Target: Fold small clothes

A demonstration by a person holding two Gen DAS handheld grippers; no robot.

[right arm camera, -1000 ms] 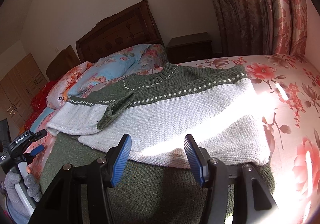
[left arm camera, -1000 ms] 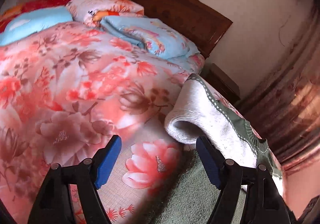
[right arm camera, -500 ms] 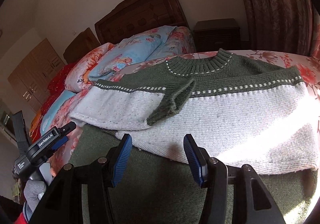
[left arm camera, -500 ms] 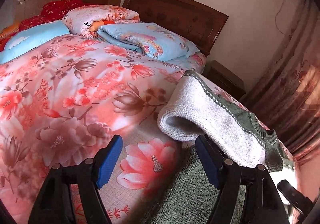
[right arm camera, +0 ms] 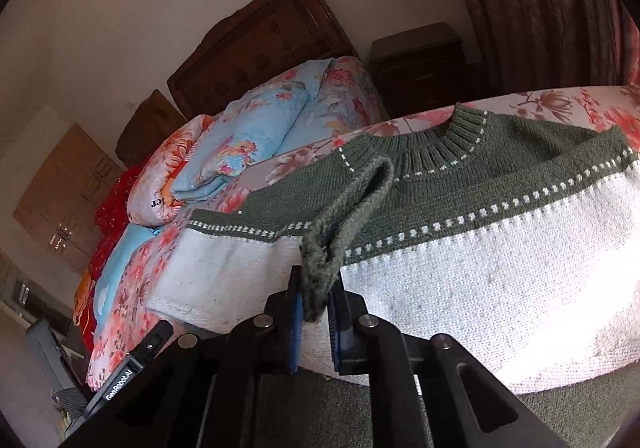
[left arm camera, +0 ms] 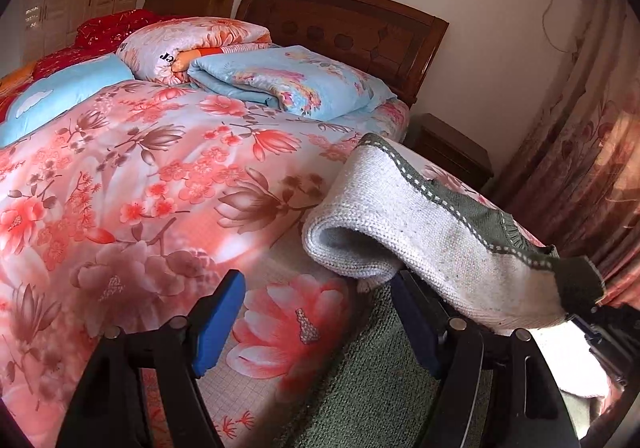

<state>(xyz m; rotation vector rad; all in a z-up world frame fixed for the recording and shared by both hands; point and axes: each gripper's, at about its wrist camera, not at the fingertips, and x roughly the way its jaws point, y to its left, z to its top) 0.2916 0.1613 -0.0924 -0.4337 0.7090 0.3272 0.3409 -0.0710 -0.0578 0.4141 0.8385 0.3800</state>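
left wrist view: the left gripper [left arm camera: 316, 322] is held with its jaws apart and nothing between them, low over the bedspread [left arm camera: 132, 183]. the sweater [left arm camera: 420, 232] is seen at the right, its folded white edge draped close over the right-hand finger. a snag is judged possible if this finger is advanced under the fold. compared with a second earlier, the sweater's sleeve end is now lifted at the right edge of the picture.

right wrist view: the right gripper [right arm camera: 316, 318] is clamped on the green cuff [right arm camera: 320, 268] of the sweater's sleeve, which is folded across the white chest; its jaws have just been closing. only the cuff's tip is pinched, so slipping, or dragging the body out of line, is judged likely if it is pulled hard. earlier, the jaws stood wide, short of the cuff.
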